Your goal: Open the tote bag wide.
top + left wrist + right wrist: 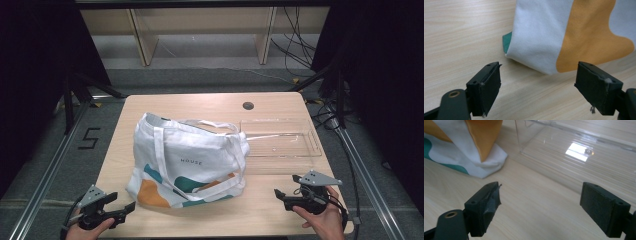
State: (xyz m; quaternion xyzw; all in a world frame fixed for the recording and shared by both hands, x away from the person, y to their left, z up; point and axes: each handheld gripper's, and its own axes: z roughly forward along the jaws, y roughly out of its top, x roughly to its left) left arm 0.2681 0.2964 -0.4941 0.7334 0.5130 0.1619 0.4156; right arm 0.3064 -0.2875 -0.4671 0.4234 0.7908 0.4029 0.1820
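Note:
A white tote bag (pixel 187 162) with orange and green patches and long handles lies in a heap on the middle of the wooden table (pixel 272 215). My left gripper (pixel 125 206) rests near the table's front left corner, jaws open and pointing at the bag's orange corner (pixel 586 37). My right gripper (pixel 281 195) sits at the front right, also open with nothing between its jaws, aimed toward the bag's near right corner (pixel 486 162). Each gripper is held by a hand coming in from the bottom.
A clear plastic tray (pixel 280 139) lies flat to the right of the bag; its near wall (pixel 564 150) is ahead of the right gripper. A round cable hole (pixel 248 105) sits near the far edge. Metal rails run along both sides of the table.

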